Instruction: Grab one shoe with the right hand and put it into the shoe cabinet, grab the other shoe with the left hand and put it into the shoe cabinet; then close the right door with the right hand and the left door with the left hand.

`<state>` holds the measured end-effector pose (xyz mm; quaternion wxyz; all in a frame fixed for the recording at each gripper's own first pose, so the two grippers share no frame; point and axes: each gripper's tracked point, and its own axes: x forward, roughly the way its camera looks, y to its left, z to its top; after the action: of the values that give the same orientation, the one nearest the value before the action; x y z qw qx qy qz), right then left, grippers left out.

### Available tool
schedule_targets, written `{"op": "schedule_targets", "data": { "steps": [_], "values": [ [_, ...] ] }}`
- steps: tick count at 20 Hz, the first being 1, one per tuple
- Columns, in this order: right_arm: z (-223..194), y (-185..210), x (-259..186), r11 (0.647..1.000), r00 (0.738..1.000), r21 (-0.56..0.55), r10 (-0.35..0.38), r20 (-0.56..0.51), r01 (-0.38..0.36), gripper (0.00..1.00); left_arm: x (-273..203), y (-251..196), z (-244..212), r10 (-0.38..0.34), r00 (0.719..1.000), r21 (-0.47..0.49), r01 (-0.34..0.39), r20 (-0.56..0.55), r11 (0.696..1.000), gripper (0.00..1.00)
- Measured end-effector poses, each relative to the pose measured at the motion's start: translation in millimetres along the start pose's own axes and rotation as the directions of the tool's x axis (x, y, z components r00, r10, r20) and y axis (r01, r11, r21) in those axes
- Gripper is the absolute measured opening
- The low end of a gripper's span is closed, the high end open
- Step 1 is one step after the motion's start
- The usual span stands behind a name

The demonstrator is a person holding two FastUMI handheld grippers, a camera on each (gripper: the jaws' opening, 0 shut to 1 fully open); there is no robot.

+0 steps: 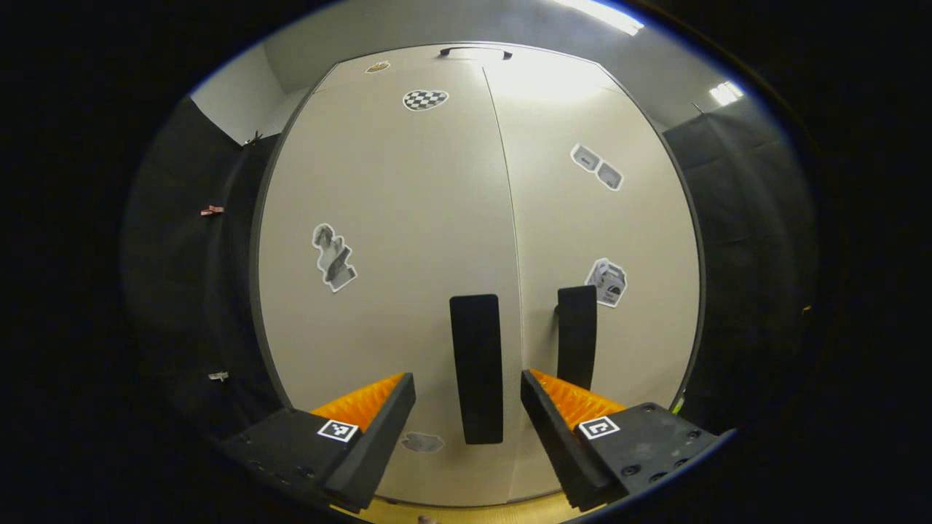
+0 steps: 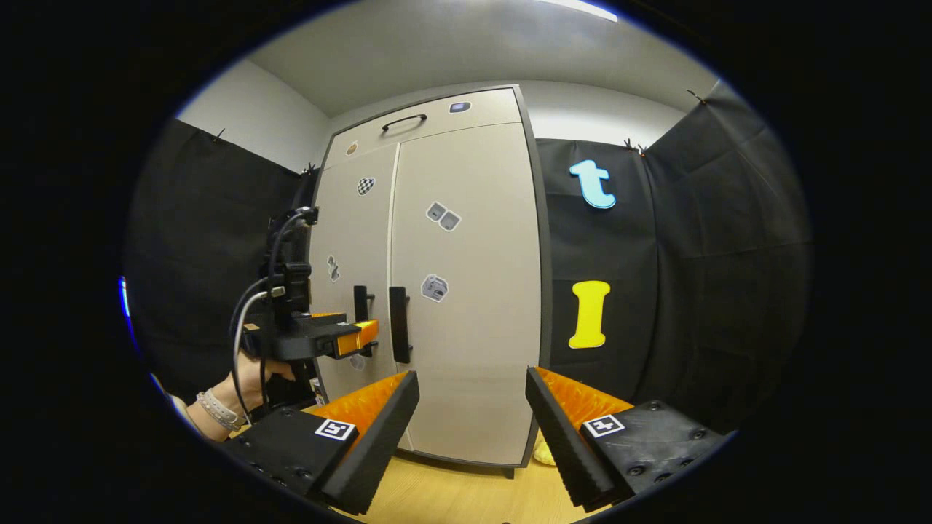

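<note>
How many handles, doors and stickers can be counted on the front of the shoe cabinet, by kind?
Vertical door handles: 2 (left door handle, right door handle)
Top handle: 1
Closed doors: 2 (left door, right door)
Stickers: 6, namely checkered heart, small top one, figure, pair, box, low one
Total: 11

Wooden floor (image 2: 451, 495), seemingly white ceiling (image 2: 437, 51)
</note>
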<state>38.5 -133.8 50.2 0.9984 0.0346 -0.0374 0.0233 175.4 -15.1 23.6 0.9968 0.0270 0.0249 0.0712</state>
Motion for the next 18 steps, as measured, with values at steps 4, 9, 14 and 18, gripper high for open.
{"op": "schedule_targets", "data": {
  "steps": [4,9,14,18],
  "values": [
    [-1.7,27.7,9.7,0.999,0.999,-0.012,0.039,0.001,-0.039,0.97,-41.8,13.7,8.9,-0.037,0.999,-0.029,0.038,0.015,0.999,0.94],
    [-3.0,55.1,18.1,0.998,0.998,-0.017,0.065,-0.002,-0.065,0.98,-95.9,30.9,9.5,-0.069,0.998,-0.037,0.069,-0.005,0.997,0.94],
    [-0.4,70.7,21.3,0.998,0.998,-0.010,0.056,0.012,-0.056,0.98,-142.8,45.9,9.1,-0.075,0.997,-0.037,0.075,-0.010,0.997,0.94],
    [-0.7,78.2,20.4,0.999,0.999,0.004,0.039,0.013,-0.039,0.98,-164.0,50.8,19.8,-0.092,0.995,-0.026,0.093,0.026,0.995,0.94]
  ]
}}
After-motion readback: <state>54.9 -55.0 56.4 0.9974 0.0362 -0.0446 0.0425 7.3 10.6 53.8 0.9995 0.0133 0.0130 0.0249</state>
